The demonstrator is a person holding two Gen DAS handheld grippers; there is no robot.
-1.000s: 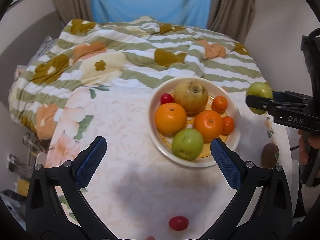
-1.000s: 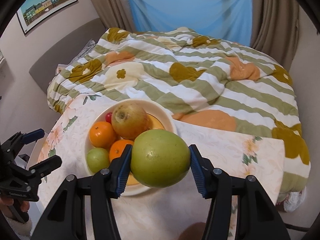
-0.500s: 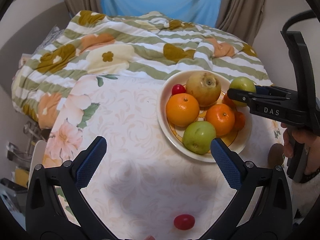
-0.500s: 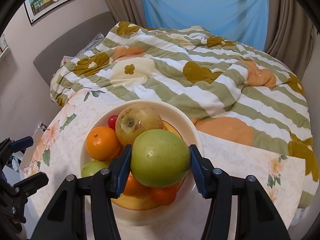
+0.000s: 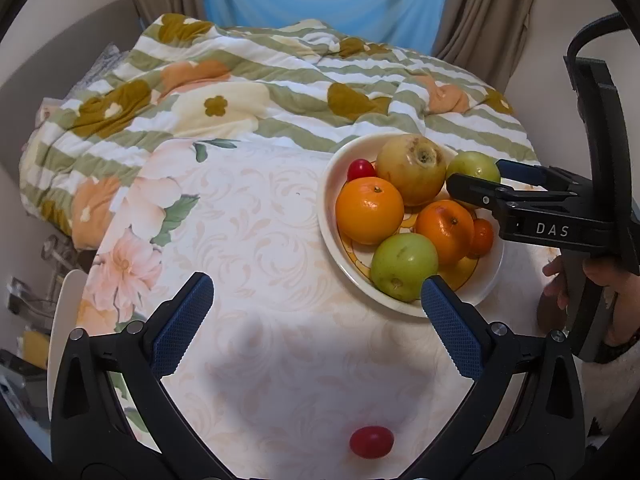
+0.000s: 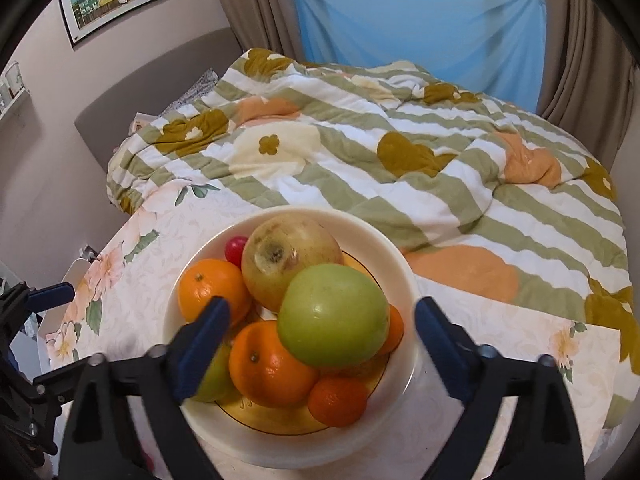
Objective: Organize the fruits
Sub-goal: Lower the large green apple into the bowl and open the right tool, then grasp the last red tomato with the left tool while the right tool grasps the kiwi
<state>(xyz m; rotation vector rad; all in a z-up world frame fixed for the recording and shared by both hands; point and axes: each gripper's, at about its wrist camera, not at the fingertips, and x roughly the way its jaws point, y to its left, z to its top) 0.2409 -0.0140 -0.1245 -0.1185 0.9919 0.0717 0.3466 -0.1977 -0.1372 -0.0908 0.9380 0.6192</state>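
A cream bowl (image 6: pixel 400 264) (image 5: pixel 326 208) on the floral table holds oranges (image 6: pixel 268 364), a yellow-brown round fruit (image 6: pixel 292 260), a small red tomato (image 6: pixel 235 248) and a green apple (image 5: pixel 404 266). A second green apple (image 6: pixel 332 316) (image 5: pixel 472 164) rests on top of the pile. My right gripper (image 6: pixel 322 312) (image 5: pixel 474 176) straddles it with its jaws opening, both pads clear of the skin. My left gripper (image 5: pixel 316 292) hovers open over bare tablecloth, nothing between its fingers. A loose red tomato (image 5: pixel 371 442) lies on the cloth near the front edge.
A bed with a green-striped floral quilt (image 5: pixel 240 92) butts against the table's far side. A person's hand (image 5: pixel 600 276) holds the right gripper's handle at the table's right edge. A white chair back (image 5: pixel 66 320) stands left of the table.
The right gripper carried the green apple in over the bowl, then its jaws spread and the apple now lies on the other fruit. The left gripper stayed where it was.
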